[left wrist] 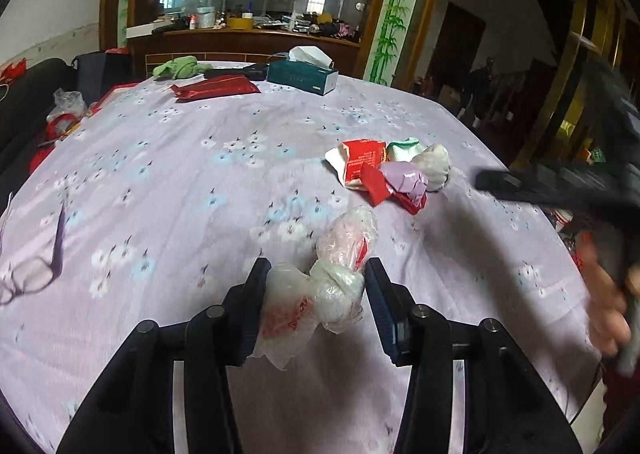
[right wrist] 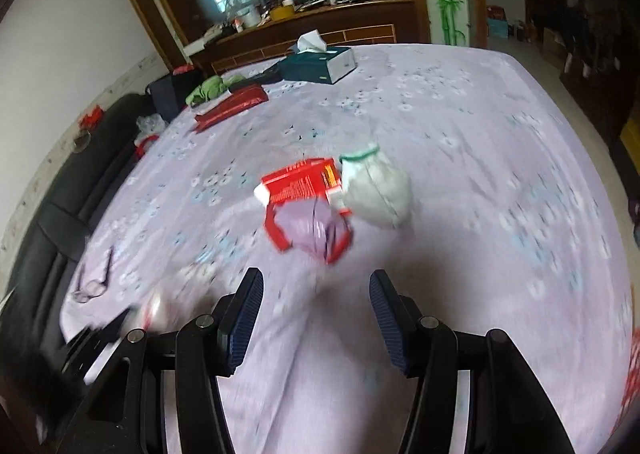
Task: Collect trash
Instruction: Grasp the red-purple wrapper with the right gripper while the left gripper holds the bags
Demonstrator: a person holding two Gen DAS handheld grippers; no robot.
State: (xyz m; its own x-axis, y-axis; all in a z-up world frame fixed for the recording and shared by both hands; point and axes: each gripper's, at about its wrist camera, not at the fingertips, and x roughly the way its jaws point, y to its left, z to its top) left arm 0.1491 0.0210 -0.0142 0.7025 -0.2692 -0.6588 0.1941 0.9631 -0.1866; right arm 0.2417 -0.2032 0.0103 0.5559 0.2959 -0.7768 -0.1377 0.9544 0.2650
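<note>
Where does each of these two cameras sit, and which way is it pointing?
Left wrist: rides the left gripper, looks along its fingers across the bed; a plastic bag sits between them; the right gripper and a hand show at right.
Right wrist: rides the right gripper, open and empty, facing the trash pile.
Both see the pile, tissue box and glasses.

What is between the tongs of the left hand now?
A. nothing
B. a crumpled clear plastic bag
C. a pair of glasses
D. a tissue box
B: the left tongs have a crumpled clear plastic bag between their fingers, while the right tongs are open and empty.
</note>
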